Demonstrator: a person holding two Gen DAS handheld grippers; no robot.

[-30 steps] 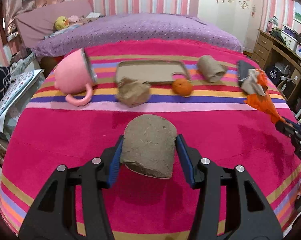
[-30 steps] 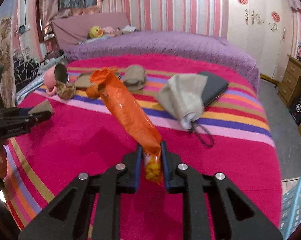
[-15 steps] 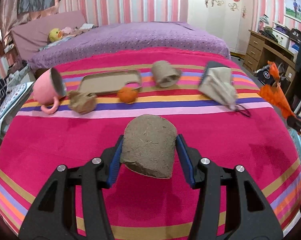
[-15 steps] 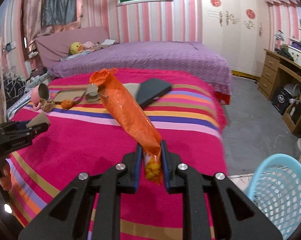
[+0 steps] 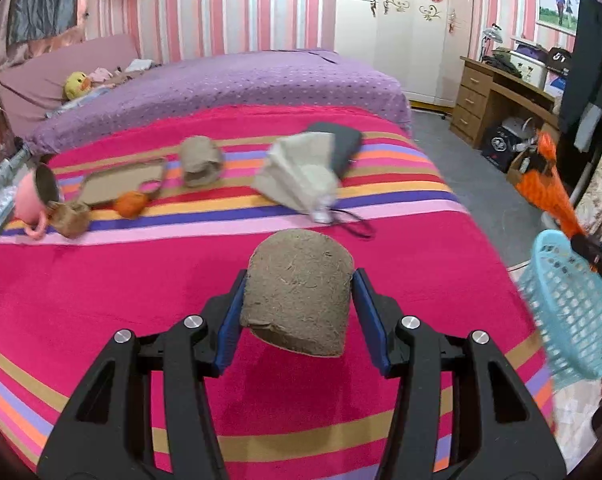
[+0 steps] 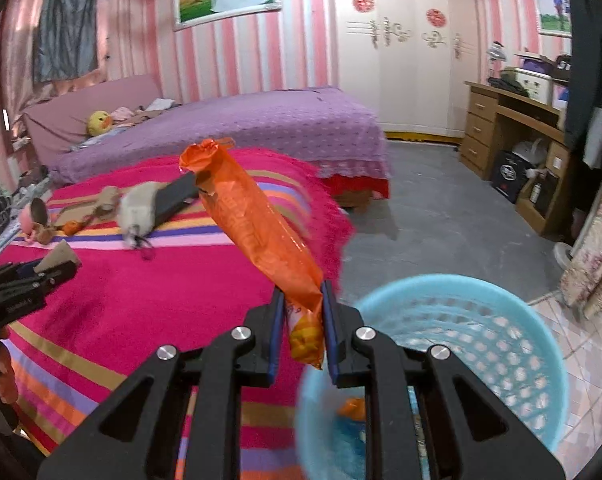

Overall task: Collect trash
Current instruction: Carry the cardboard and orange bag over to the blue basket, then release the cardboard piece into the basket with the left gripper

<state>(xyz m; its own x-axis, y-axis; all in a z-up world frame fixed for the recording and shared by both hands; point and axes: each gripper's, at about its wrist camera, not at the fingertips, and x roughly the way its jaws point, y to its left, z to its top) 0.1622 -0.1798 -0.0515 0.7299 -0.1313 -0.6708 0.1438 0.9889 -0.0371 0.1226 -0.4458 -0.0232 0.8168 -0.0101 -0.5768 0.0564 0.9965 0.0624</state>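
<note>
Right gripper (image 6: 301,330) pinches orange wrapper (image 6: 257,224) above basket (image 6: 513,344).

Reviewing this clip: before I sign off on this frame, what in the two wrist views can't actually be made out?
- Blue basket contents, right wrist view: the right gripper and its body cover most of the inside; only blurred orange and blue bits show.
- Basket in the left wrist view: cut off by the frame edge and motion-blurred.
- Orange wrapper print: too blurred to read.
- Brown cup in the left gripper: its inside is not visible.
</note>
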